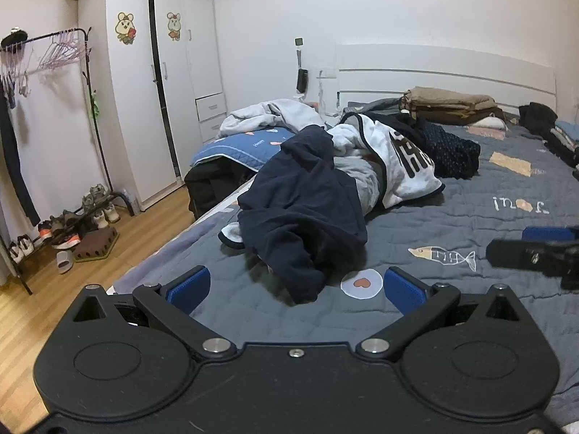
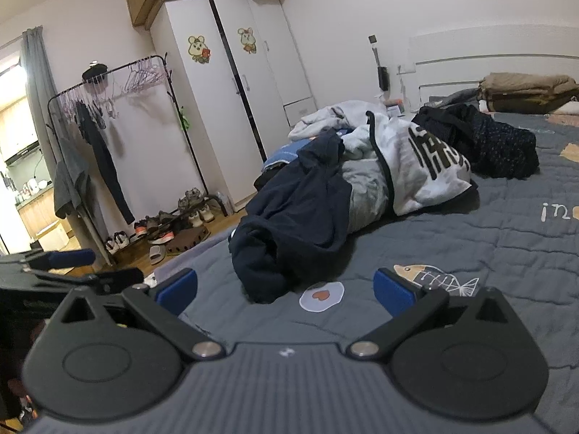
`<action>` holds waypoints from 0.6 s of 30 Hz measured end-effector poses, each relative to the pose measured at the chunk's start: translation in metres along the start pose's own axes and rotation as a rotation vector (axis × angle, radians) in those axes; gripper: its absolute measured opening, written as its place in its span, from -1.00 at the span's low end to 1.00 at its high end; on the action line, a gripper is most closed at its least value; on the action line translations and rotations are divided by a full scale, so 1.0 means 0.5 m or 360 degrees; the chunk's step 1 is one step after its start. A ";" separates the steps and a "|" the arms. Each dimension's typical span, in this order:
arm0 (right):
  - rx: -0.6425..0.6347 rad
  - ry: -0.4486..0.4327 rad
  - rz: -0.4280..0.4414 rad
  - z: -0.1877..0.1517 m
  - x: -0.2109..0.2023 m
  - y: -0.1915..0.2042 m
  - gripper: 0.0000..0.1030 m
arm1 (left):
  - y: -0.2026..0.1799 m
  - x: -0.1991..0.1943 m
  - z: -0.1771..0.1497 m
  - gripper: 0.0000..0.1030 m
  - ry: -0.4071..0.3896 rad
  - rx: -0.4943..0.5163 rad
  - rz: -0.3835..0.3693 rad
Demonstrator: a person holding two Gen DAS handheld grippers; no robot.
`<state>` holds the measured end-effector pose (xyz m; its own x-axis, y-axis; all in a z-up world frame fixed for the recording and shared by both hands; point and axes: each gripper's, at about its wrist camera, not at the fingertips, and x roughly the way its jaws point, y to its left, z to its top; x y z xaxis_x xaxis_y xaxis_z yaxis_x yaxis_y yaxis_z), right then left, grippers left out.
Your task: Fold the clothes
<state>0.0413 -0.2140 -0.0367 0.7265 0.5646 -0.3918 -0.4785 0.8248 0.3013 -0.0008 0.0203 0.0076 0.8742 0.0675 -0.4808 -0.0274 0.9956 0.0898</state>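
Hovering low over the bed (image 1: 470,188), the left gripper (image 1: 295,287) and the right gripper (image 2: 286,289) both have their jaws spread wide and hold nothing, side by side and aimed at the heap, which looks like a lining-up before the first pick. The navy garment (image 1: 300,213) lies crumpled at the near end of the laundry pile, just beyond both sets of blue pads, draped partly over a white top with dark lettering (image 1: 401,159). Its long axis runs from the heap toward the grippers, with a bunched, dangling end pointing at them beside the egg print (image 1: 362,283) on the quilt. That near end seems the natural place to take hold. A folded tan stack (image 1: 448,101) by the headboard suggests where finished pieces go.
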 end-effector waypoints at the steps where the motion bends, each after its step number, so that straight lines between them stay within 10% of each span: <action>1: -0.0013 0.0007 -0.0001 0.000 0.005 0.002 1.00 | 0.007 0.002 0.002 1.00 0.0001 -0.0016 -0.0014; 18: -0.0224 0.0116 0.0005 0.062 0.269 0.012 1.00 | 0.148 0.149 0.032 1.00 -0.0039 -0.0138 -0.0100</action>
<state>0.1514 -0.1340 -0.0608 0.6896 0.5638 -0.4544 -0.5490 0.8163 0.1796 0.0698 0.0980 -0.0077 0.8870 0.0039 -0.4618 -0.0129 0.9998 -0.0163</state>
